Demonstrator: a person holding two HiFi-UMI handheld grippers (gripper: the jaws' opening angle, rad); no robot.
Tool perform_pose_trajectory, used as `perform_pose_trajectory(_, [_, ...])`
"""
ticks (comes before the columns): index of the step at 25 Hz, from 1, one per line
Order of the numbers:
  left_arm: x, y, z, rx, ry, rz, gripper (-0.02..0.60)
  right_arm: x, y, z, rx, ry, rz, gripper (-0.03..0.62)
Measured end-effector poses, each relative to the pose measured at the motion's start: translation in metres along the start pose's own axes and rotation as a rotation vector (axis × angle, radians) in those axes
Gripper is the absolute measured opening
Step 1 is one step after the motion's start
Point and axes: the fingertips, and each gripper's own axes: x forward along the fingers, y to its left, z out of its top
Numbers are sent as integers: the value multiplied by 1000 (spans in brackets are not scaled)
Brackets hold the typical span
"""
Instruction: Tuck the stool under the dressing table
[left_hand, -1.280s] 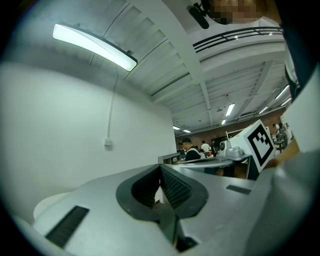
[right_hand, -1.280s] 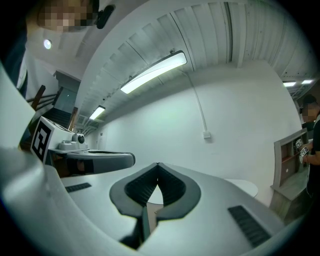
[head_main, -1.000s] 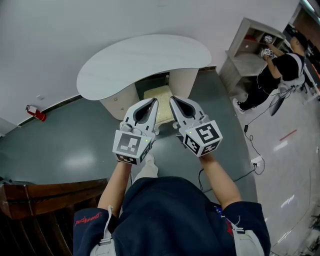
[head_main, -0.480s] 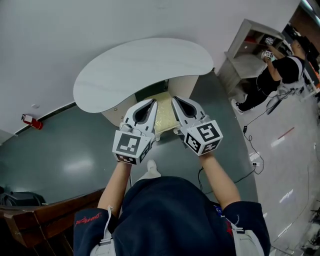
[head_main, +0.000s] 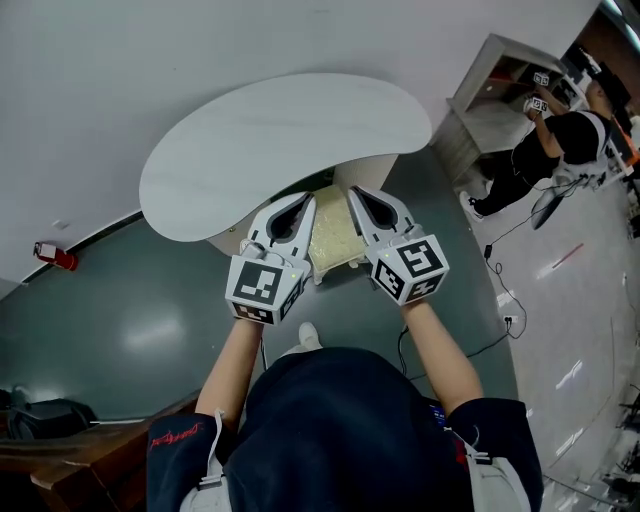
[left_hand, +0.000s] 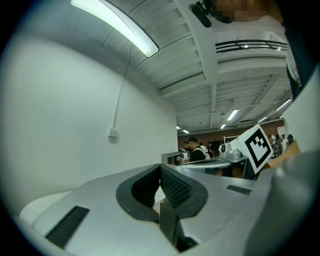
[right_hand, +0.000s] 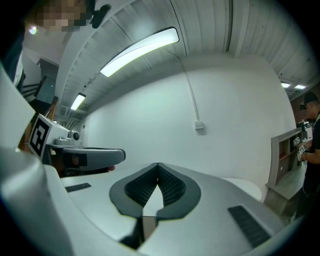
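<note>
The stool (head_main: 333, 237) is a low seat with a cream cushion. It stands in the knee gap of the dressing table (head_main: 280, 140), with its far part already beneath the white, kidney-shaped top. The near part of the cushion sticks out toward the person, so I'd say the tuck is well under way but not finished. The seat needs to go further in until the top covers it.

The 2 grippers lie level on either side of the cushion, pointing at the table. The left gripper (head_main: 303, 203) is over the cushion's left edge and the right gripper (head_main: 357, 195) over its right edge. Each has its jaws closed tip to tip with nothing between them, so neither has hold of the stool. From here I can't tell whether they press on the seat or only hover above it.

Further out, the dark green floor (head_main: 130, 320) runs to the white wall. A small red object (head_main: 55, 256) lies at the foot of the wall on the left. At the far right, another person (head_main: 545, 150) works at a shelf unit (head_main: 490, 90).
</note>
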Motion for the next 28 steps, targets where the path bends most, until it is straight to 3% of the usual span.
perform_pose_trajectory(14, [6,40,-31,-75,34,-15,14,37,-6,-20,-15,65,-50,9])
perform_pose_trajectory(28, [40,7,-63,-105,63,-15,14,16,-44,-56,2,113,-24,9])
